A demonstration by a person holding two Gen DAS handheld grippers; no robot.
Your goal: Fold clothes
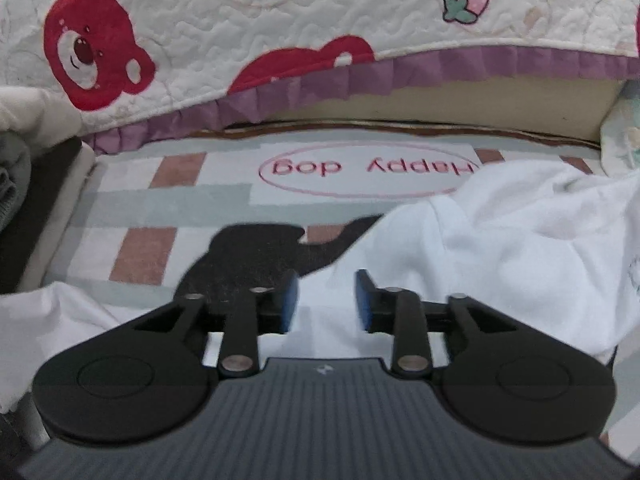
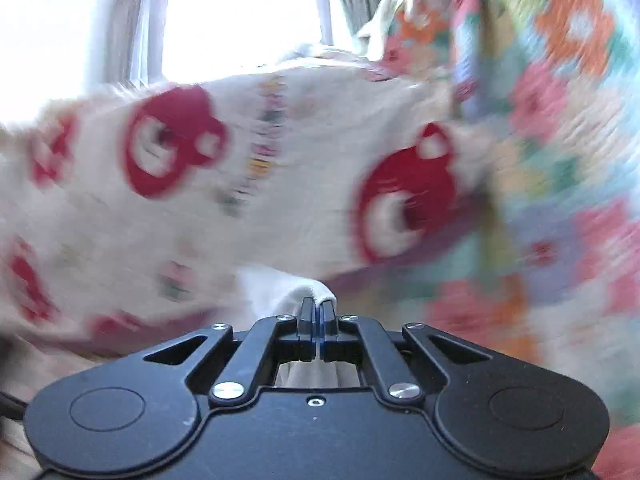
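Note:
A white garment (image 1: 500, 240) lies crumpled on a checked mat (image 1: 132, 200), spreading from the right toward the lower left. My left gripper (image 1: 327, 292) hovers over its near part, blue pads (image 1: 289, 300) apart with nothing pinched between them. In the right wrist view, which is blurred, my right gripper (image 2: 319, 308) is shut on a fold of the white garment (image 2: 280, 292). The cloth bunches over the fingertips and hangs down under them.
The mat bears a "Happy dog" oval (image 1: 360, 168) and a black dog shape (image 1: 248, 256). A quilt with red bears (image 1: 200, 40) and a purple frill overhangs it behind. A grey-green cloth (image 1: 12, 184) lies at the left edge. A floral blanket (image 2: 560, 160) and a window (image 2: 240, 20) face the right gripper.

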